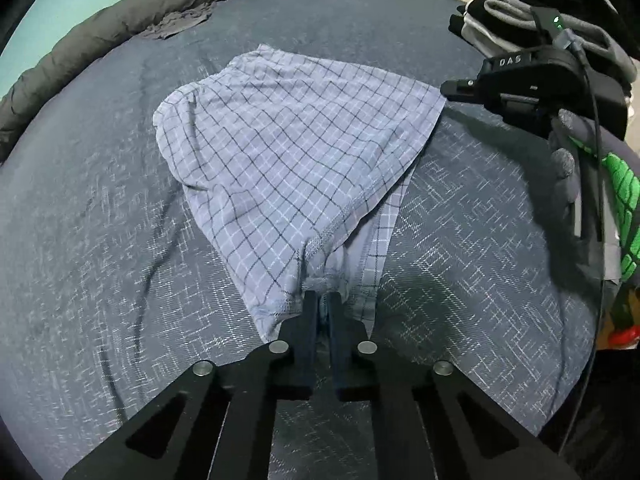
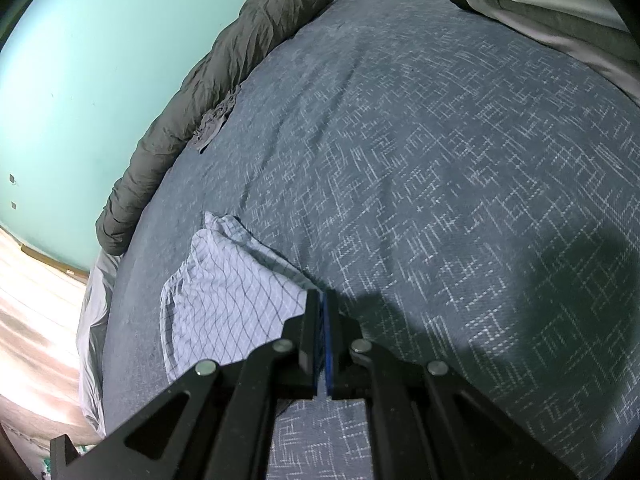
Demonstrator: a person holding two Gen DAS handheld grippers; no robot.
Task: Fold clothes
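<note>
A pair of light blue checked shorts [image 1: 288,152] lies spread on the dark blue patterned bed cover [image 1: 100,240]. My left gripper [image 1: 324,296] is shut on a bunched corner of the shorts at the near end. My right gripper [image 1: 446,90] shows at the far right corner of the shorts, held by a gloved hand. In the right wrist view the right gripper [image 2: 323,294] is shut with its jaws together on the corner of the shorts [image 2: 224,296], which lie to its left.
A rolled grey duvet [image 1: 100,28] runs along the far edge of the bed by the green wall [image 2: 80,60]. A small crumpled dark garment [image 1: 180,22] lies next to it. A pile of folded black and grey clothes [image 1: 520,12] sits at the far right.
</note>
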